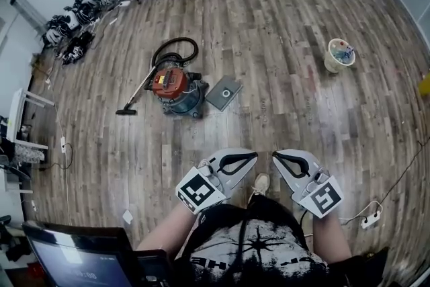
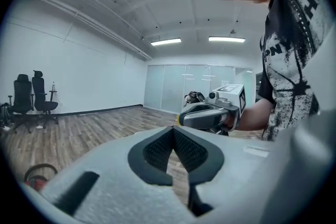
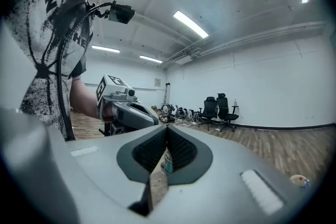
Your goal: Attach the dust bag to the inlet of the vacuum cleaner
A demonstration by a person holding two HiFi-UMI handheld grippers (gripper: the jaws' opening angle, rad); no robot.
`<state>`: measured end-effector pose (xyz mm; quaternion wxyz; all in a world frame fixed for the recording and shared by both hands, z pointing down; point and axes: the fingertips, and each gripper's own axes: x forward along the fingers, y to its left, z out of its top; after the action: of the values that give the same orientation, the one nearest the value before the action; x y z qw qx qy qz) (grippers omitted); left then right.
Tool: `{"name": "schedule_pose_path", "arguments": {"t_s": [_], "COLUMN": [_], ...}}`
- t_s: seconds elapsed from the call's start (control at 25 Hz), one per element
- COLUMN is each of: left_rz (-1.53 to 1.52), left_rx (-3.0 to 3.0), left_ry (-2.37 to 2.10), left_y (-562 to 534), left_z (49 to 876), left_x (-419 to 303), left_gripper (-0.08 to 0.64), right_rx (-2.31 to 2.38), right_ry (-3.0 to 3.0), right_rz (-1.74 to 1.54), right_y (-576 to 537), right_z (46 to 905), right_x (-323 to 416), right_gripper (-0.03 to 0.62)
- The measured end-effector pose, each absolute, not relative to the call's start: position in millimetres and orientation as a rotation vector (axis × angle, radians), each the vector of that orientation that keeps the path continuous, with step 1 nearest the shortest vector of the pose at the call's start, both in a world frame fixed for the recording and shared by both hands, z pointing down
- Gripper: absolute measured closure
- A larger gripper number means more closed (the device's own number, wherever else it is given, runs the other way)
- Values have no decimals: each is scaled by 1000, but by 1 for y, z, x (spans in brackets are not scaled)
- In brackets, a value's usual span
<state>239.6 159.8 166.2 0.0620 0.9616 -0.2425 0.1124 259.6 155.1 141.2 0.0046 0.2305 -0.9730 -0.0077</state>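
Both grippers are clenched and empty; left gripper and right gripper hover side by side above the floor. Dust bag lies mid-floor, just right of vacuum, well apart from the fingertips.

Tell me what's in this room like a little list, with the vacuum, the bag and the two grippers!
vacuum cleaner: on the wooden floor, red top, black hose
dust bag: grey, flat on the floor right beside the vacuum cleaner, not attached
left gripper: shut, empty, well away from both
right gripper: shut, empty, close to the left gripper
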Motion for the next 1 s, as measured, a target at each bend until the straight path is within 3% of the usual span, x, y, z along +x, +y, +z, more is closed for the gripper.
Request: {"name": "schedule_pose_path", "arguments": {"t_s": [0.4, 1.0], "left_rz": [339, 244], "left_rx": [2868, 2891], "left_ry": [-769, -798], "left_y": [125, 12], "left_z": [163, 178], "left_x": [277, 243], "left_gripper": [558, 559], "right_rx": [686, 639], "right_ry": [-3065, -3033], "right_rz": [-25, -55], "right_y": [119, 4], "right_z": [141, 143], "right_x": [295, 259], "right_gripper": [588, 588]}}
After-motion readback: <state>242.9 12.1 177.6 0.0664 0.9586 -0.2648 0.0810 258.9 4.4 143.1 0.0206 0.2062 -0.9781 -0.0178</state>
